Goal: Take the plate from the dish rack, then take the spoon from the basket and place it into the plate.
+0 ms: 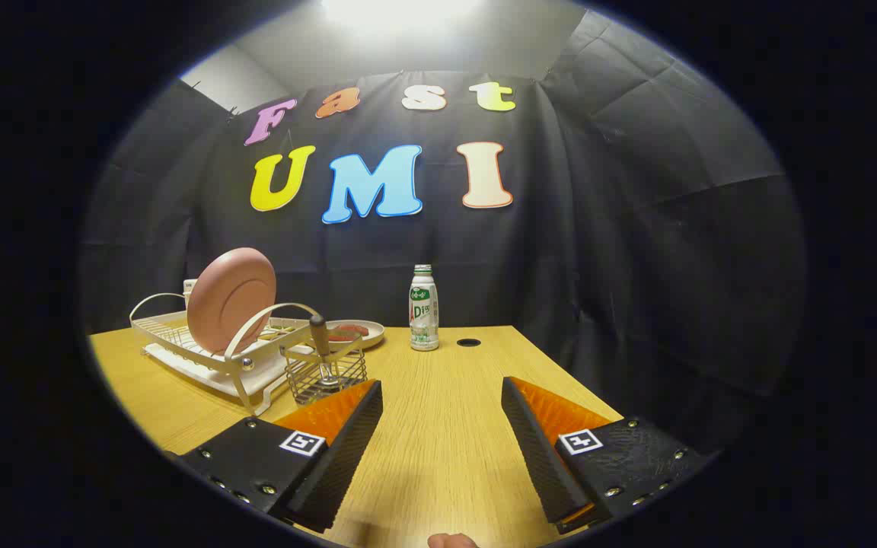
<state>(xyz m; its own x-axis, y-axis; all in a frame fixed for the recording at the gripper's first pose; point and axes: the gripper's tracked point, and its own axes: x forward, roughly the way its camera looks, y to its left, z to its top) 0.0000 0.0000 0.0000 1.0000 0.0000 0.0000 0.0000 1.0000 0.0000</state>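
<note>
Nothing is done yet. The claw (442, 426) is wide apart and holds nothing. The pink plate (231, 300) stands in the dish rack (202, 346). The spoon (322, 346) stands in the wire basket (326, 374) on the bench (438, 396).

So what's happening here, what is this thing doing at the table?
A person is holding a two-finger gripper over a wooden table. Its fingers are open with nothing between them. Ahead of the left finger, a pink plate stands upright in a white dish rack, and a spoon sits in a wire basket beside the rack. Neither has been picked up yet. A bottle stands farther back.
</note>
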